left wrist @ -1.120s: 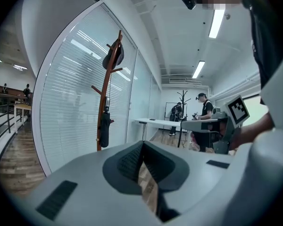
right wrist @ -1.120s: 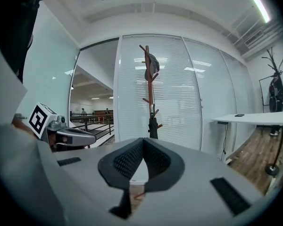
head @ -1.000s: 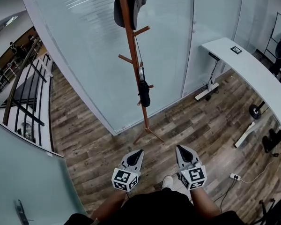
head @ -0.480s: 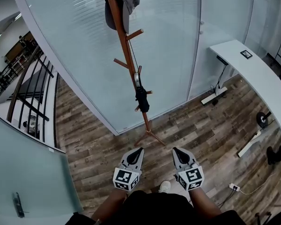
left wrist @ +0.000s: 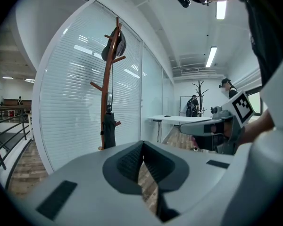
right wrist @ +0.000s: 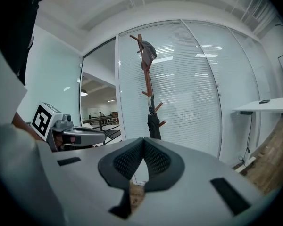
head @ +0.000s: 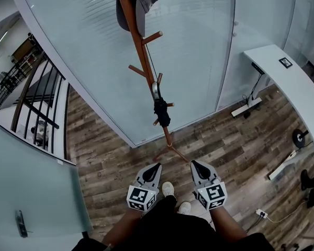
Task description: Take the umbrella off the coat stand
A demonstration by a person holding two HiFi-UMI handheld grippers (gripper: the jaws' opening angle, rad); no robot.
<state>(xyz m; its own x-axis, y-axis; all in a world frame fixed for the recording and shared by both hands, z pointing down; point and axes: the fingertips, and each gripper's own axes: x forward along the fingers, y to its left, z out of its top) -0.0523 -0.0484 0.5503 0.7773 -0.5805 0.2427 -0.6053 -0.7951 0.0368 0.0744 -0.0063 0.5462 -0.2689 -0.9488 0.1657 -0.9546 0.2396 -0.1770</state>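
A folded black umbrella (head: pixel 161 112) hangs by its silver handle from a low peg of the wooden coat stand (head: pixel 144 61), which stands before a glass wall. In the gripper views the umbrella (left wrist: pixel 108 130) (right wrist: pixel 154 125) shows some way ahead. My left gripper (head: pixel 156 167) and right gripper (head: pixel 195 164) are held side by side near my body, well short of the stand. Both are shut with nothing between the jaws. A grey cap (head: pixel 137 1) hangs at the stand's top.
A frosted glass wall (head: pixel 199 61) runs behind the stand. A white desk (head: pixel 290 82) stands at the right. A black railing (head: pixel 29 103) lies to the left behind glass. The floor is wood plank (head: pixel 110 161). People stand far off by another coat stand (left wrist: pixel 198 98).
The stand and umbrella have drawn closer and shifted slightly in the head view as I walk toward them. Both grippers stay shut and side by side.
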